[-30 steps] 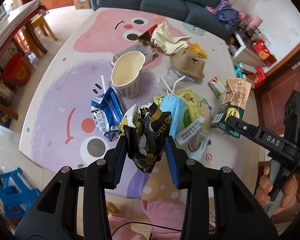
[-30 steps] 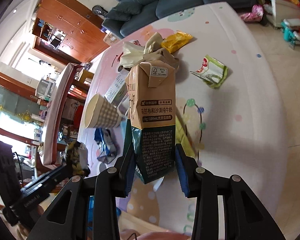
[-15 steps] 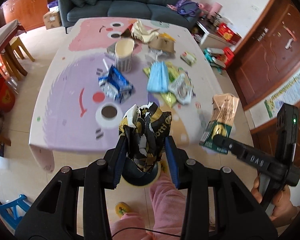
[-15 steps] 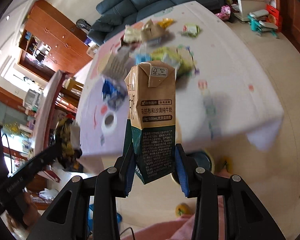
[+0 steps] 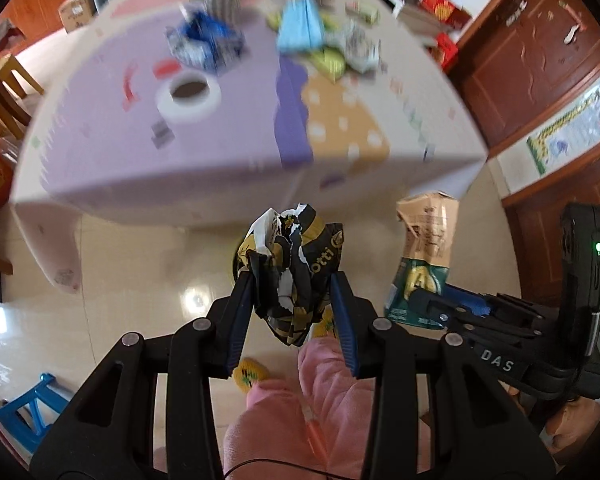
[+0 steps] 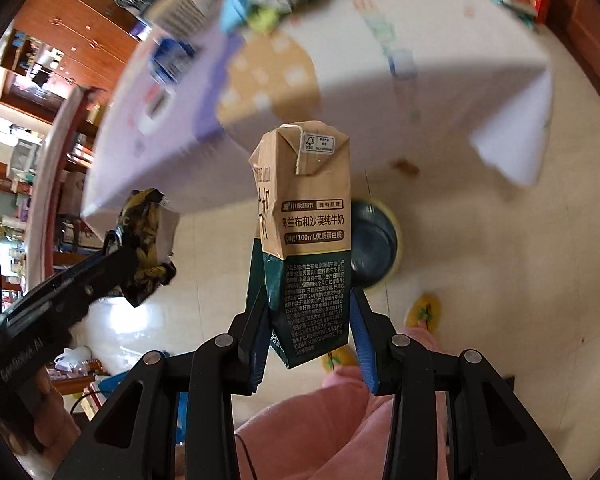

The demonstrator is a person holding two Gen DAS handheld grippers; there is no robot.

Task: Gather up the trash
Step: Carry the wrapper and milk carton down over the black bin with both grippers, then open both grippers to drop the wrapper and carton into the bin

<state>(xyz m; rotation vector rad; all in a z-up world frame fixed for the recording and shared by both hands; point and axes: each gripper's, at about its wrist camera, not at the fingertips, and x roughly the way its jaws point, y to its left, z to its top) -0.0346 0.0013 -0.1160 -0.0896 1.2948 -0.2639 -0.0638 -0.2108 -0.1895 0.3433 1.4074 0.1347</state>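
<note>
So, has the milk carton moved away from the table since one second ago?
Yes. The milk carton, clamped in the right gripper, was over the table; now it hangs past the table's edge, over the floor.

Table (image 5: 228, 152) (pastel cloth) carries blurred litter (image 5: 300, 32).

Both my wrist cams look forward along their fingers, angled down over my pink-trousered legs (image 5: 316, 412) at the tiled floor (image 6: 480, 264). Table (image 5: 172, 160) sits just beyond, blurred. Shared: table edge, floor, and each view catches the other tong from the side, close.
</note>
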